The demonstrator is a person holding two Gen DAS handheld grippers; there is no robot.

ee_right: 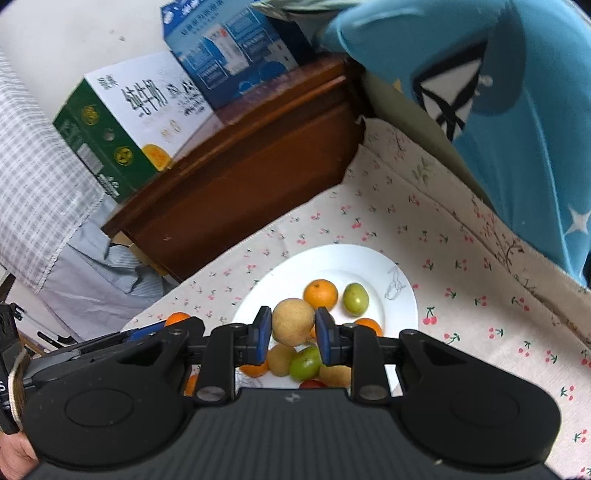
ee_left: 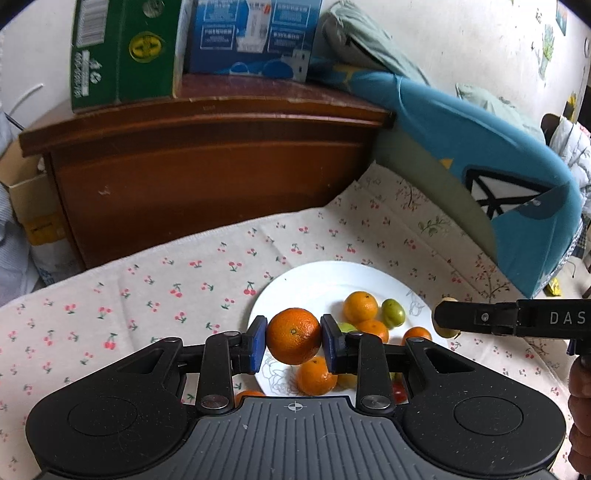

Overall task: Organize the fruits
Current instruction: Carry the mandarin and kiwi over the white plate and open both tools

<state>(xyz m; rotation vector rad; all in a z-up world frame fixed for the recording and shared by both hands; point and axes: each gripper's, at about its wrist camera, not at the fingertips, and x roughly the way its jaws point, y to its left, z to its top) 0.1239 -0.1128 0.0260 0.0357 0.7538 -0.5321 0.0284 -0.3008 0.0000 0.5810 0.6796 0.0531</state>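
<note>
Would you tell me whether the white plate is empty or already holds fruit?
It holds fruit: the white plate carries several oranges and a green fruit on it.

Letters "DAS" in white on the black arm of the right gripper point(ee_left: 447, 325), cut off at the frame edge. Barcode with unreadable digits, upside down, on the green carton point(ee_left: 122, 51). Large Chinese characters "纯牛奶", seen inverted, on the white face of the same green carton point(ee_right: 122, 122). Small white print on the blue carton point(ee_left: 255, 33), too blurred to read.
</note>
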